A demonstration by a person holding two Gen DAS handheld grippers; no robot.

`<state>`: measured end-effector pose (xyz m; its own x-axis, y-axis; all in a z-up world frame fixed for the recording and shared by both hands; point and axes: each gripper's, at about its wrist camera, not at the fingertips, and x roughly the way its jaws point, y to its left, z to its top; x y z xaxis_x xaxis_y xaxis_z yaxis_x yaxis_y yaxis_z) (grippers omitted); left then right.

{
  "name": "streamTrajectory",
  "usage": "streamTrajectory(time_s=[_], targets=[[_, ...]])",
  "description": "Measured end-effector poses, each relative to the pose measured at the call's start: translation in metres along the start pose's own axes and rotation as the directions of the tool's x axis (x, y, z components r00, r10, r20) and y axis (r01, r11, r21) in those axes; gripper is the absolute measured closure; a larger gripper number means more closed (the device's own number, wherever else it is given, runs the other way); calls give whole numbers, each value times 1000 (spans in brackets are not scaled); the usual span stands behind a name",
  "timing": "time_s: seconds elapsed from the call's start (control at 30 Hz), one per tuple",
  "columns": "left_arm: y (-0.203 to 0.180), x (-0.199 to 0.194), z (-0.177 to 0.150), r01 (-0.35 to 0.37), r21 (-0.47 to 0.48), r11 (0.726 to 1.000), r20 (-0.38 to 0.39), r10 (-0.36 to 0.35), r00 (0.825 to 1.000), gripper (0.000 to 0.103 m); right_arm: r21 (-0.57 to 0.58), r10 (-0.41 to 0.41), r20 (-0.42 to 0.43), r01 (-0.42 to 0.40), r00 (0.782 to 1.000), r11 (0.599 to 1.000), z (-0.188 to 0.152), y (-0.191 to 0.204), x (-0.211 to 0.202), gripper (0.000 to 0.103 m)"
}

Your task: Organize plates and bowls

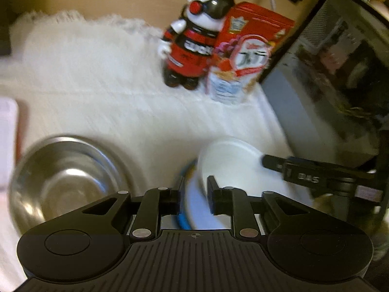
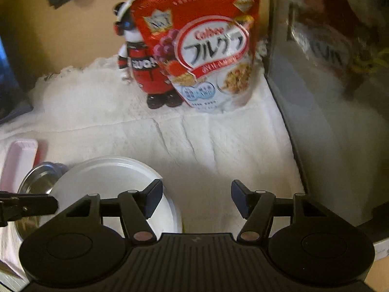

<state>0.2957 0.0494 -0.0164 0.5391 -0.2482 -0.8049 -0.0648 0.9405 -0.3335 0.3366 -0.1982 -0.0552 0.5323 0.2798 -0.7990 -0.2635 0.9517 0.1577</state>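
Observation:
My left gripper (image 1: 194,194) is shut on the rim of a white bowl (image 1: 233,168), which seems to rest on a blue-rimmed plate (image 1: 192,202). A steel bowl (image 1: 65,182) sits on the white cloth to its left. My right gripper (image 2: 195,199) is open and empty above the cloth, just right of the white bowl (image 2: 107,180). The steel bowl (image 2: 36,180) shows behind the white one in the right wrist view. The right gripper's finger (image 1: 279,165) reaches into the left wrist view beside the bowl.
A red cereal bag (image 2: 204,48) and a panda figure (image 1: 194,39) stand at the back of the white cloth (image 2: 218,146). A dark cabinet (image 2: 340,97) walls the right side. A pink tray (image 2: 14,163) lies at the left edge.

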Motion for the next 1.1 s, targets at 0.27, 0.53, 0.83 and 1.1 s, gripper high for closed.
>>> streamTrajectory(time_s=[0.27,0.53,0.83,1.1], targets=[[4,9,-7,-40,7,999,-35,40,999,82,-53,22,-11,-23,1000,998,-8,13,-2,38],[9,16,-7,-14,-1,1000,-62,14,998,78,-57,86,-91,-92,992,994,-18,22,4,37],[44,24,5,141,-75,987,-158,-151,976,71,-16,127,-164,-132,978,991,-25,18,20,29],[20,35,-2,30,52,998,-164,-21,986,61,24,139,-234,-138,962,990,-38,15,40,29]])
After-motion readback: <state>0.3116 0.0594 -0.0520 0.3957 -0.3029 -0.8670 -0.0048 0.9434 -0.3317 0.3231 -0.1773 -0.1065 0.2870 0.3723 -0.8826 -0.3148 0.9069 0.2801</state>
